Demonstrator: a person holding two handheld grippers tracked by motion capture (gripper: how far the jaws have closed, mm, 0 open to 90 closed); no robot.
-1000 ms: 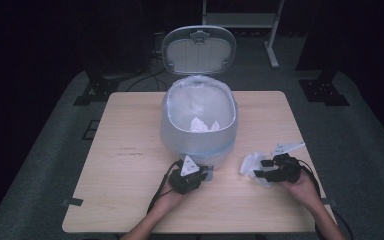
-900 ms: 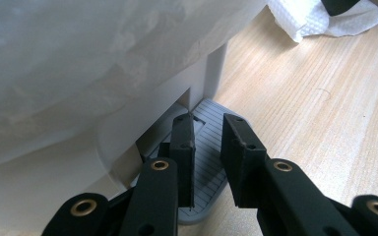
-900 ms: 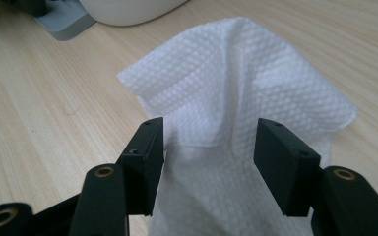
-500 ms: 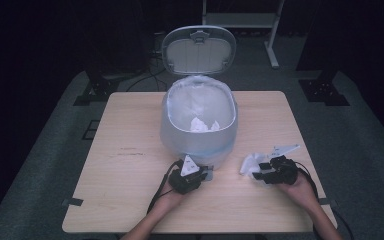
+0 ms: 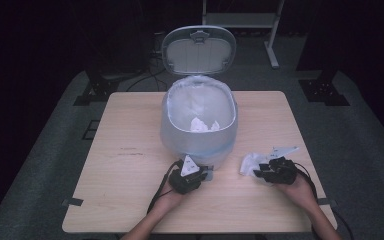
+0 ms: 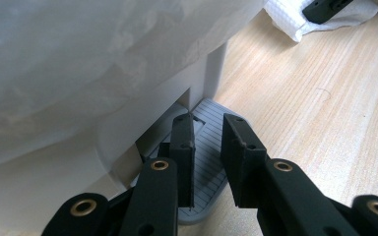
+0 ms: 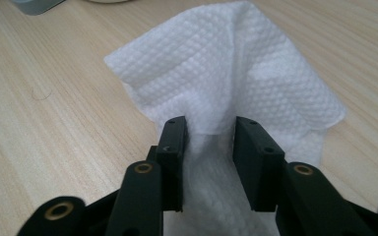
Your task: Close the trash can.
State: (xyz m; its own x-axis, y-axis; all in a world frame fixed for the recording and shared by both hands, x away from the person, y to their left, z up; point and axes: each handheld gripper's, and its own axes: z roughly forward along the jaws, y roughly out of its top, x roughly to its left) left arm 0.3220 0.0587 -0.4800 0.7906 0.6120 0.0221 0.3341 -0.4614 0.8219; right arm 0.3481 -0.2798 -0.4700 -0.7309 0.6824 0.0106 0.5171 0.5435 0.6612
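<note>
I am holding my left tongs [image 6: 206, 147] low at the foot of the bin [image 5: 198, 135], their jaws drawn close together with a narrow gap and nothing between the pads. They are pressing down on the grey ribbed pedal [image 6: 211, 162] that juts out from the bin's base, directly under the fingertips. In the high view my left tongs [image 5: 200, 172] are sitting hard against the bin's near wall, with my left hand [image 5: 172, 195] just behind them.

My right tongs [image 7: 209, 142] are lying well off to the side of the left pair, near the table's [image 5: 125, 200] right edge. Their jaws have just been closing, and the white paper towel [image 7: 236, 73] is bunching up between them; the pads are meeting the fold on both sides, so I am pinching the towel. Most of the sheet is spreading out on the wood ahead of the fingertips. In the high view my right tongs [image 5: 256, 171] are pointing toward the bin, with the towel [image 5: 249, 162] at their tips.

Beyond both pairs, the bin is standing with its lid [image 5: 198, 50] swung up and back. A white liner bag [image 5: 180, 100] is draped over its rim, and some crumpled white paper [image 5: 204, 125] is lying inside.
</note>
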